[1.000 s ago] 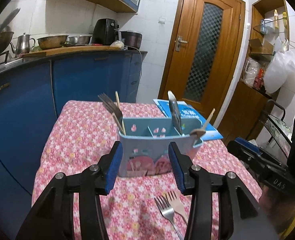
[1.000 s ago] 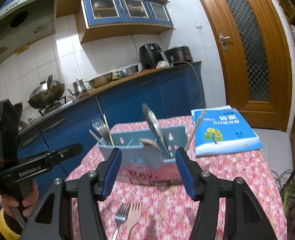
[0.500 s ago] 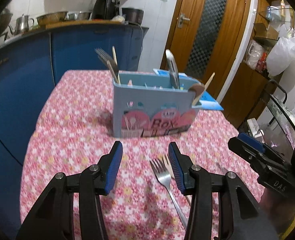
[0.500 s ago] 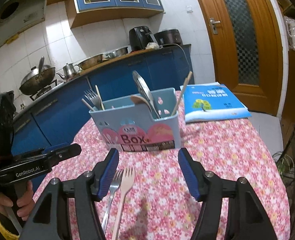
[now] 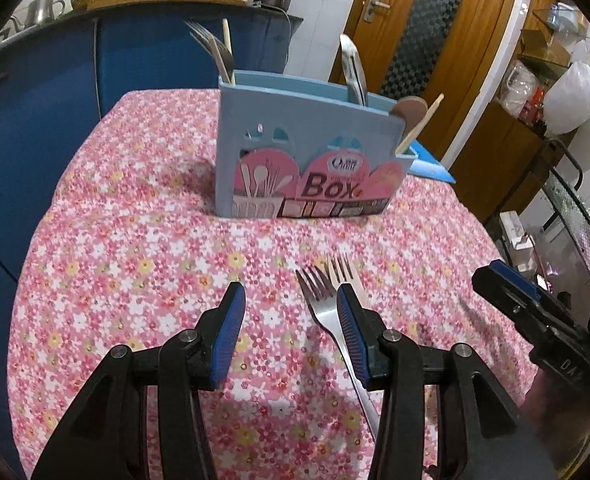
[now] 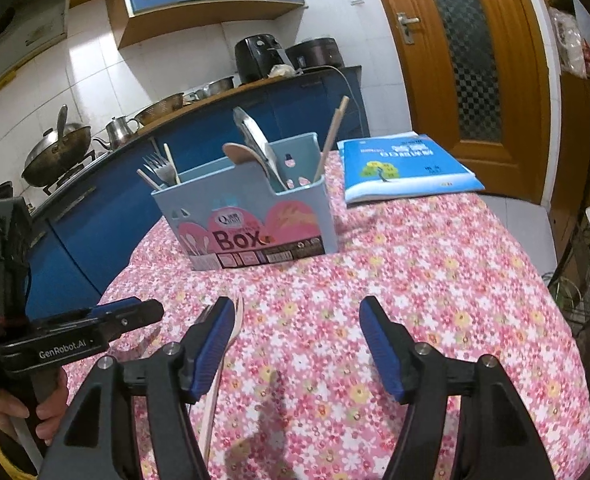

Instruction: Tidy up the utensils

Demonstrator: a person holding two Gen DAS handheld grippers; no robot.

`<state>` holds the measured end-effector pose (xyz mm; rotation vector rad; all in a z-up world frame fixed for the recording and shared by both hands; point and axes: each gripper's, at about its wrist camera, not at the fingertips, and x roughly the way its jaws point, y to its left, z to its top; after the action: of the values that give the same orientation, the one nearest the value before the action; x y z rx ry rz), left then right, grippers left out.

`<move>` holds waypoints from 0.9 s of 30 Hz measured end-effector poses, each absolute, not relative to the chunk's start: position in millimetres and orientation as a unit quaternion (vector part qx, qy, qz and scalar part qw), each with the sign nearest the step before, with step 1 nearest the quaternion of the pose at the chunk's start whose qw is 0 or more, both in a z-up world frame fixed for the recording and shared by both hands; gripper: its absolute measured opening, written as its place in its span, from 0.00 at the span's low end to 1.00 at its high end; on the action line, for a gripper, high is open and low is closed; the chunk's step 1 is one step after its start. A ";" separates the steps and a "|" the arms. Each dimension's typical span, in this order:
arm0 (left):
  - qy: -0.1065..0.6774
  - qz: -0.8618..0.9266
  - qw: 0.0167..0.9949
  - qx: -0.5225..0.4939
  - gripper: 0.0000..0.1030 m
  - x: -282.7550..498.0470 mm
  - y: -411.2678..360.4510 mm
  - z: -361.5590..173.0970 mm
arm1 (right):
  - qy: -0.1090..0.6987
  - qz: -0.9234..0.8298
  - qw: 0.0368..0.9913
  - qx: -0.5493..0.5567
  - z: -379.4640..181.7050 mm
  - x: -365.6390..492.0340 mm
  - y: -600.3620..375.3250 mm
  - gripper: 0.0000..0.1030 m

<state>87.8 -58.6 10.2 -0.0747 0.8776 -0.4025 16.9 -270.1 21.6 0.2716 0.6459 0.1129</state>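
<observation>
A kitchen with blue cabinets surrounds the flowered counter (image 5: 143,240). In the left wrist view, the left hand-held gripper (image 5: 291,334) stands half open and empty; the metal fork (image 5: 321,300) and pale fork (image 5: 341,270) lie near the front edge, partly under its right finger, so closing may catch both. In the right wrist view, the right hand-held gripper (image 6: 295,344), its jaws just opened wider, holds nothing; the blue box (image 6: 251,220) stands mid-counter.
</observation>
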 end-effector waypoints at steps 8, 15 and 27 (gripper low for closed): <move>0.448 -0.208 0.869 -0.038 0.45 91.8 -66.4 -6.8 | 0.328 0.051 0.931 0.150 13.2 16.4 -277.8 0.67; 0.469 -0.224 0.853 -0.038 0.31 93.5 -76.3 -19.2 | 0.330 0.056 0.928 0.163 8.9 16.9 -282.4 0.68; 0.483 -0.271 0.829 -0.081 0.14 104.0 -84.3 -25.3 | 0.330 0.059 0.926 0.175 4.1 18.7 -288.5 0.68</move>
<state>104.0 -84.3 -25.3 -0.1723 1.0254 -0.5755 18.7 -288.5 4.1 0.3593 0.6766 0.1217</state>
